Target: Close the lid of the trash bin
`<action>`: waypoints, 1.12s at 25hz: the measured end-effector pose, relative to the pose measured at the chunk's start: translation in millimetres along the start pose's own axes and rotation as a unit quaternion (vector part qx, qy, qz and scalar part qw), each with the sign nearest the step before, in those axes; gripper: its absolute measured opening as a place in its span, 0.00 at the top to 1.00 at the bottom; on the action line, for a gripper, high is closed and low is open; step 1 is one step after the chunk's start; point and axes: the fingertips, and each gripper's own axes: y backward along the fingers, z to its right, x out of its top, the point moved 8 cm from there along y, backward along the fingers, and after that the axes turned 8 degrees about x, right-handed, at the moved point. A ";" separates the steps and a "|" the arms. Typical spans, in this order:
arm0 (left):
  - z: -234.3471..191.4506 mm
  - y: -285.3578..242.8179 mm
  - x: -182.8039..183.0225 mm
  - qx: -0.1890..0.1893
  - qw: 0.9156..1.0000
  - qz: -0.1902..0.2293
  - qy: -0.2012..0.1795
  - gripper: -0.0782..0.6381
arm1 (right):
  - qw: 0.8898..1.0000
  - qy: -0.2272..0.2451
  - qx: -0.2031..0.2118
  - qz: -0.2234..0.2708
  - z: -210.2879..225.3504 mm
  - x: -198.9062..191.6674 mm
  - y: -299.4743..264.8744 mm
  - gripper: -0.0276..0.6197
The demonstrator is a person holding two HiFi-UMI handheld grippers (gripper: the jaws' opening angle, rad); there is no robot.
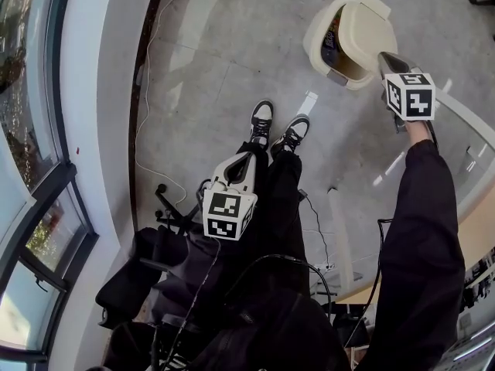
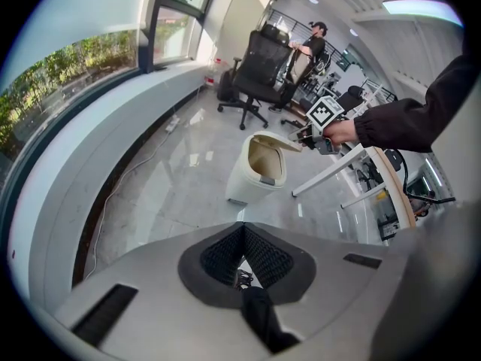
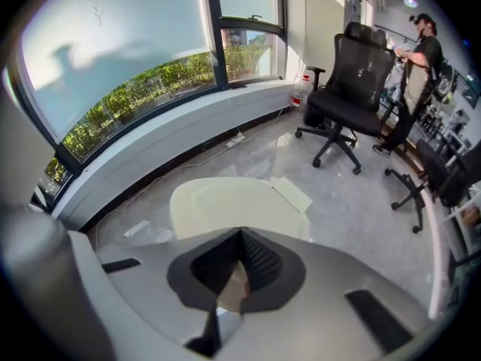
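A cream trash bin [image 1: 315, 43] stands on the grey floor ahead of my feet, its lid [image 1: 368, 31] raised and tilted over the opening. Rubbish shows inside. My right gripper [image 1: 384, 59] is shut, its tips at the lid's upper edge. In the right gripper view the lid [image 3: 225, 201] fills the space just beyond the right gripper [image 3: 240, 233]. In the left gripper view the bin [image 2: 244, 183] stands further off, with the right gripper [image 2: 310, 135] against its lid [image 2: 274, 143]. My left gripper [image 1: 249, 158] hangs shut over my legs, holding nothing, and is shut in its own view [image 2: 242, 230].
A black office chair [image 3: 349, 81] and a standing person [image 3: 417, 47] are behind the bin. A white desk [image 2: 353, 164] runs along the right. A white cable [image 1: 147, 114] trails by the curved window wall. A paper scrap [image 1: 308, 101] lies near my shoes [image 1: 261, 122].
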 end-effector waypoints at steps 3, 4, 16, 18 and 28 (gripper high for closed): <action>-1.7 -2.5 -3.4 0.002 1.000 -0.003 0.001 0.89 | 1.000 -0.014 0.011 -0.011 -4.7 -14.1 -15.9 0.95; -2.6 -3.2 -4.3 0.002 1.000 -0.004 0.002 0.89 | 1.000 -0.016 0.013 -0.015 -6.3 -18.2 -21.1 0.95; -7.3 -9.7 -14.2 0.006 1.000 -0.021 0.006 0.89 | 0.998 -0.041 0.031 -0.042 -12.6 -55.4 -76.8 0.95; -8.5 -10.4 -12.7 0.007 1.000 -0.021 0.006 0.89 | 0.997 -0.044 0.033 -0.048 -12.5 -58.5 -83.8 0.95; -8.1 -17.8 -11.1 0.005 1.000 -0.026 0.010 0.89 | 0.997 -0.041 0.029 -0.059 -13.6 -64.8 -102.6 0.95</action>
